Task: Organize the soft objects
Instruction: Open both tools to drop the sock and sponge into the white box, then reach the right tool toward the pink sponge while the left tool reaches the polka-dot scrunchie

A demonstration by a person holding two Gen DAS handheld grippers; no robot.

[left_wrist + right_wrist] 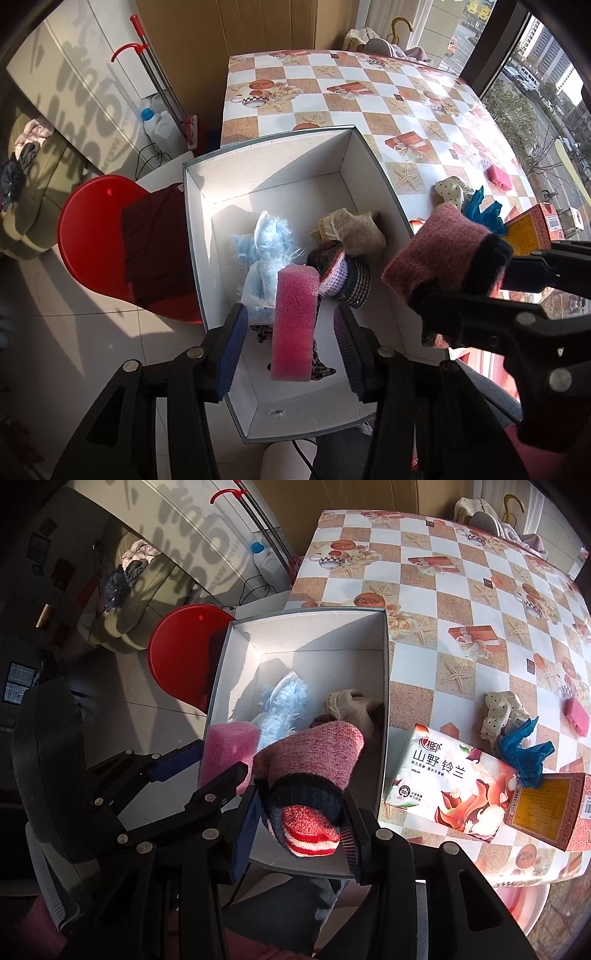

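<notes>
**Two soft things poised over the box**

A sunlit bench [461, 602] under a checkered cloth with starfish and gift prints stands by a window, a red stool [92, 236] on the tiled floor beside it. At the bench's near edge sits a white cardboard box [266, 166], open at the top – plainly the collecting place, since a fluffy blue piece [264, 243], a beige sock [354, 229] and a striped knit [343, 277] already lie inside.

The left gripper [291, 332] points steeply down into the box. Its jaws stand apart, with clear gaps either side of the pink sponge [295, 321] between them; the pads do not press it, so the sponge looks let go to settle among the others.

The right gripper [299, 830] hangs over the box's near right corner with a pink and navy sock [310, 775] between its jaws, red-striped toe toward the camera. Whether the pads bite it or only flank it I cannot tell – the sock fills the gap.

Out on the cloth, a tissue pack [450, 786], a dotted cream cloth [502, 709], a blue scrap [524, 753] and a second pink sponge [576, 716] wait, probably for later trips.
</notes>
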